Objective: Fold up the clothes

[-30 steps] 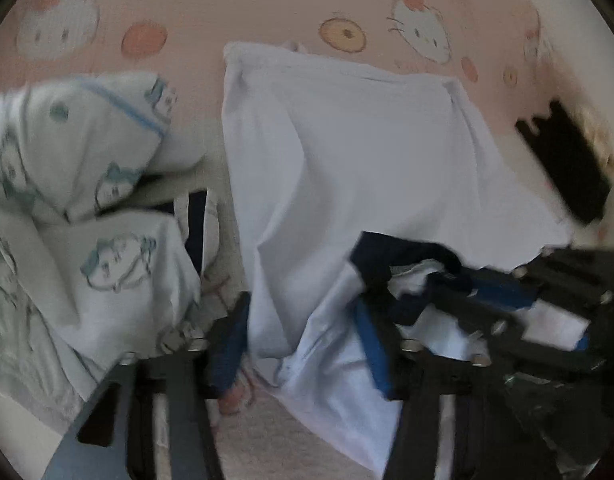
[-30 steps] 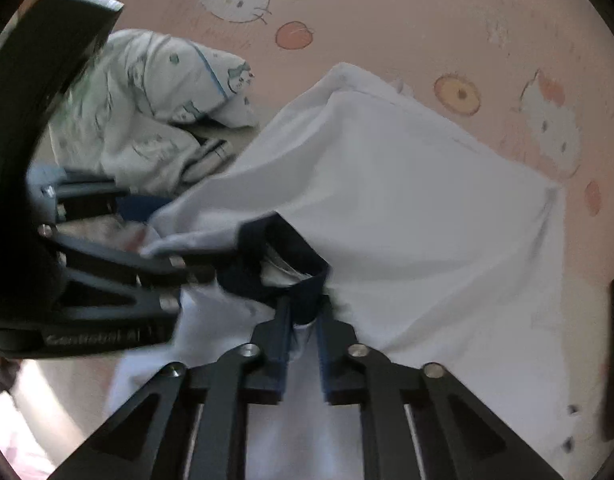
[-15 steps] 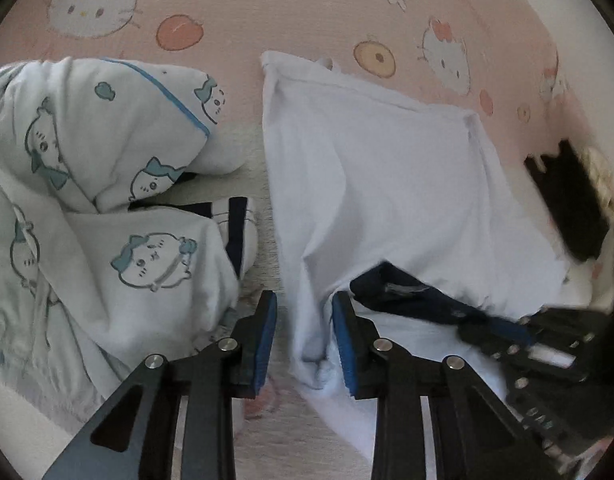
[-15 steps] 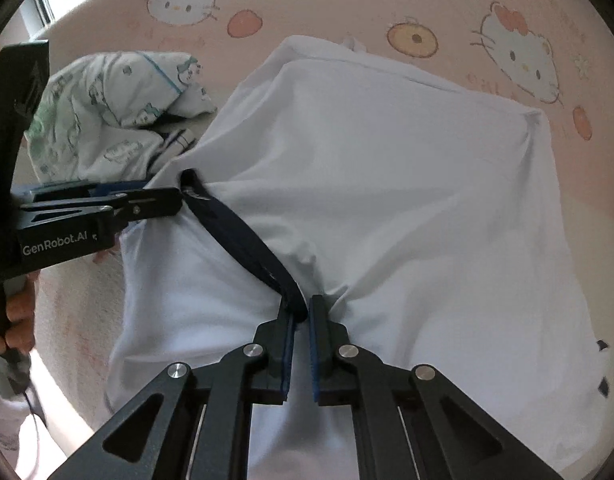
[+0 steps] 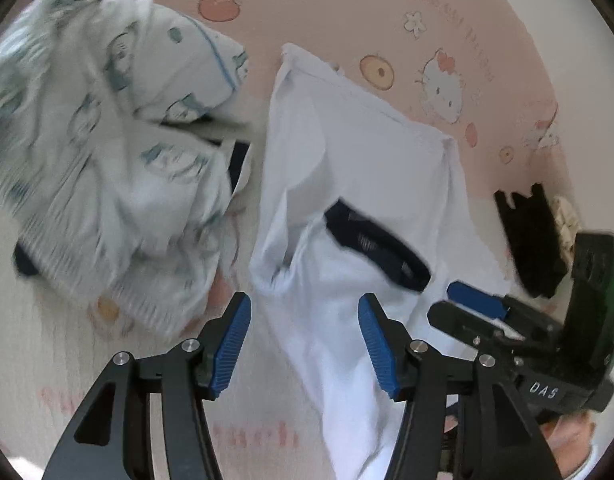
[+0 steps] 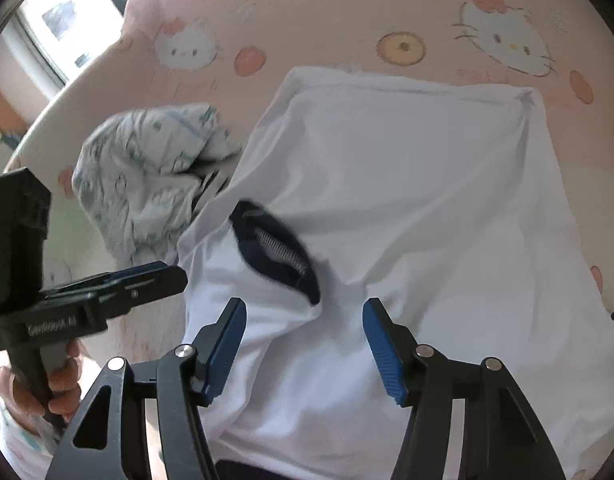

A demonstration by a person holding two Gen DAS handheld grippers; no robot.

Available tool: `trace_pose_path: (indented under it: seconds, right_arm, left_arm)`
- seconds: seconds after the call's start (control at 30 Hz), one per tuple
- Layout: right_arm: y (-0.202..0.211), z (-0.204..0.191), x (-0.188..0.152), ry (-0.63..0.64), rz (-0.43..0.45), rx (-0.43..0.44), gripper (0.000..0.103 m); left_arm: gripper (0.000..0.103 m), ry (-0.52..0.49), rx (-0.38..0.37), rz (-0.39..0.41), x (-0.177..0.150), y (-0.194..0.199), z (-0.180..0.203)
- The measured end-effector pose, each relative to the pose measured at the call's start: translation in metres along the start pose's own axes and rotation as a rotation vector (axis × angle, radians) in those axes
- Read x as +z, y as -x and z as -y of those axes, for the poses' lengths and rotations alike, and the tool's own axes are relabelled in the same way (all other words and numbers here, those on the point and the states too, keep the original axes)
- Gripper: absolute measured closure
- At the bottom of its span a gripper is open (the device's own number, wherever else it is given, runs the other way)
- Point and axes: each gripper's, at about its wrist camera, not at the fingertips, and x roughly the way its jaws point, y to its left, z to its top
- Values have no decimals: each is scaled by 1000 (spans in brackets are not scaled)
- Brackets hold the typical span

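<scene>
A white T-shirt (image 5: 367, 160) with a navy collar (image 5: 379, 240) lies spread on the pink cartoon-cat bed sheet (image 5: 347, 8). My left gripper (image 5: 305, 304) hovers over the shirt's near left edge. Its jaws are opening, and cloth shows in the gap with neither pad touching it. In the right wrist view, my right gripper (image 6: 305, 306) hangs just short of the collar (image 6: 275, 248) over the shirt (image 6: 407, 184). Its jaws are opening too, with nothing pinched. Each gripper appears in the other's view, the right gripper (image 5: 475, 304) and the left gripper (image 6: 147, 276).
A crumpled white garment with blue cartoon prints (image 5: 107, 140) lies left of the shirt, with a navy-striped piece under it. A black item (image 5: 527, 232) sits at the bed's right edge. A hand (image 6: 63, 392) holds the left gripper. A window (image 6: 67, 20) is at far left.
Both grippers have let go of the shirt's collar area and opened wide. The collar has dropped onto the shirt, and both grippers have drawn back slightly.
</scene>
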Motion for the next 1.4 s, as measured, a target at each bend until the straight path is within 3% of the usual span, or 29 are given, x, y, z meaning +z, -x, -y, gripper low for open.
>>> trace_pose_path:
  seconds: [0.3, 0.43, 0.73, 0.87, 0.9, 0.97, 1.0, 1.13, 1.4]
  right_arm:
    - [-23, -1, 4, 29, -70, -9, 43]
    - [-19, 6, 7, -18, -80, 42, 43]
    - [-25, 19, 18, -48, -80, 26, 44]
    - [-32, 12, 20, 28, -104, 12, 77]
    - [-35, 10, 20, 51, -120, 11, 86]
    - [-43, 5, 18, 95, -150, -2, 93]
    - [-46, 3, 17, 115, -155, -20, 96]
    - [-51, -1, 24, 173, -114, -72, 101]
    - [-65, 3, 48, 174, -100, -133, 101]
  left_arm:
    - [50, -297, 240, 84, -50, 0, 59]
    - [50, -325, 239, 71, -62, 5, 61]
    - [50, -420, 209, 96, -86, 7, 87]
    - [51, -467, 216, 84, -97, -7, 93]
    - [59, -477, 228, 87, -98, -10, 94]
    - [76, -497, 252, 95, -99, -14, 95]
    - [77, -509, 254, 94, -99, -16, 95]
    - [83, -546, 287, 50, -102, -28, 89]
    - [83, -509, 235, 33, -103, -30, 74]
